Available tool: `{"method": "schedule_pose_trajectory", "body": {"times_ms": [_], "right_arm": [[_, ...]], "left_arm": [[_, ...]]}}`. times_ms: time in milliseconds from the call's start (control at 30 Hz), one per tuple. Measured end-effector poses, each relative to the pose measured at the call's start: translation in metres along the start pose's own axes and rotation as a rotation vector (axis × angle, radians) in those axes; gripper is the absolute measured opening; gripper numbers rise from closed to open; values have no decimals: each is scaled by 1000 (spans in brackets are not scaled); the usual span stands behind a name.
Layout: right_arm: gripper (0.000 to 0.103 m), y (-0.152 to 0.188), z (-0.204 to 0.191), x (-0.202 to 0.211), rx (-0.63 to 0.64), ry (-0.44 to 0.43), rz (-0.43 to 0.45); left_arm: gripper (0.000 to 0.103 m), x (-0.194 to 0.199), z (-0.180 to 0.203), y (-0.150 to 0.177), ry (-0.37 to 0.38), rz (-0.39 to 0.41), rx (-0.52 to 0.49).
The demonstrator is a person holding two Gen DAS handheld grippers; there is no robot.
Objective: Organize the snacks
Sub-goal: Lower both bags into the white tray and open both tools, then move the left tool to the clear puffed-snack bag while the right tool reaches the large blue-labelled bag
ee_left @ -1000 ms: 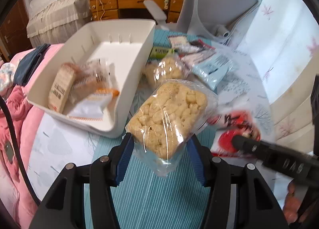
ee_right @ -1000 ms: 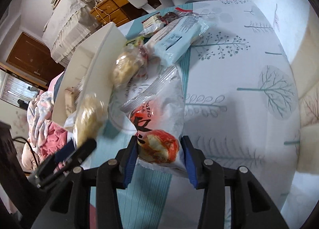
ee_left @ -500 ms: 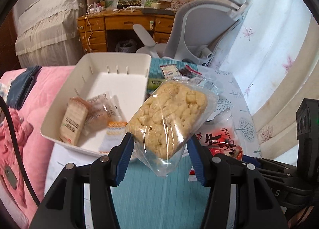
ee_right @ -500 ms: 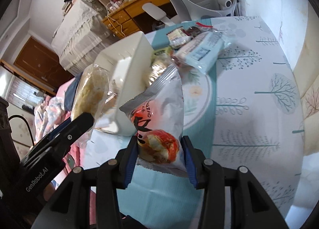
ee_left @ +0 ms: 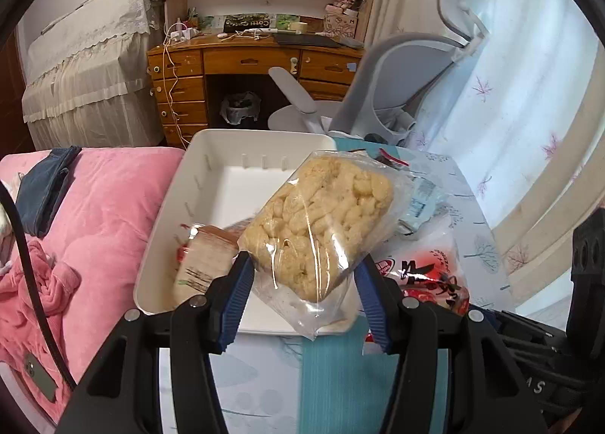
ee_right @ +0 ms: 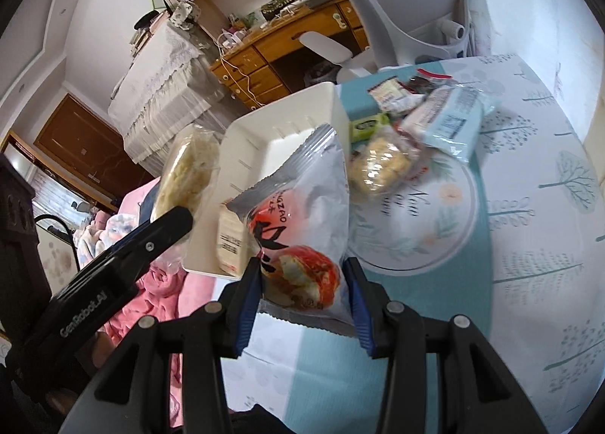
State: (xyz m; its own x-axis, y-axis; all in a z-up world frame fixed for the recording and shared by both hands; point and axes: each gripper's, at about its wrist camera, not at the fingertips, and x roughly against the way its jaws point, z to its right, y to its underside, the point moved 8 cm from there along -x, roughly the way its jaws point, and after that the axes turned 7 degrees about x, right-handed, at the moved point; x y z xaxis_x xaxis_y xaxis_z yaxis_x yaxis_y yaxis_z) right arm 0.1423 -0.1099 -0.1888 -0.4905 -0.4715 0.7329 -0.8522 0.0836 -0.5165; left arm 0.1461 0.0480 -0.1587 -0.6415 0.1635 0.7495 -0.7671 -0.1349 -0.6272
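My left gripper (ee_left: 302,290) is shut on a clear bag of puffed rice cake (ee_left: 317,222) and holds it in the air over the near end of the white bin (ee_left: 211,169). The bin holds a brown-labelled packet (ee_left: 200,263). My right gripper (ee_right: 302,282) is shut on a silver and red snack bag (ee_right: 302,214), lifted above the table just right of the bin (ee_right: 257,139). The rice cake bag also shows in the right wrist view (ee_right: 185,173), as does the left gripper (ee_right: 159,229).
Several loose snacks lie on the table: a pale blue pack (ee_right: 450,120), a second rice cake bag (ee_right: 382,165), a green packet (ee_right: 366,125). A pink blanket (ee_left: 98,214) lies left of the bin. A grey office chair (ee_left: 408,86) and a wooden desk (ee_left: 242,67) stand behind.
Both grippers have risen with their bags. The left one has moved toward the bin, and the right one has come up beside it.
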Motion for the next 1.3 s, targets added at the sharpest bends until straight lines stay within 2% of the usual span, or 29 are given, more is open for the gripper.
{"method": "schedule_pose_trajectory", "body": {"times_ms": [233,433,500,567,600,633,667,700,1100,1300], "right_arm": [[44,-2,-35,-23,14,3,23],[44,-8,-51,-38,26,7,61],[46,-10,-51,-42,19,18,73],[49,-10,-49,-48,4,35,66],[56,-10,-48,-50,-2,44,59],[61,-9,-46,-50,-11,58,56],[71,-8,-44,-50,-26,68,60],[75,-8,-40,-48,-37,70,66],[77,10,21,-25,-258,151,44],[77,19,55,-12,-372,129,50]], "left_arm": [[54,-7,-44,-13,-20,-5,1],[54,-18,-76,-19,-47,-28,11],[55,-23,-79,-19,-35,-49,12],[64,-28,-83,-18,-25,-77,7],[75,-30,-85,-19,-31,-82,5],[79,-30,-85,-18,-27,-81,4],[79,-30,-84,-19,-16,-81,2],[79,-31,-83,-19,-8,-86,-4],[82,-39,-48,-21,59,-165,-72],[87,-53,-12,-25,109,-230,-155]]}}
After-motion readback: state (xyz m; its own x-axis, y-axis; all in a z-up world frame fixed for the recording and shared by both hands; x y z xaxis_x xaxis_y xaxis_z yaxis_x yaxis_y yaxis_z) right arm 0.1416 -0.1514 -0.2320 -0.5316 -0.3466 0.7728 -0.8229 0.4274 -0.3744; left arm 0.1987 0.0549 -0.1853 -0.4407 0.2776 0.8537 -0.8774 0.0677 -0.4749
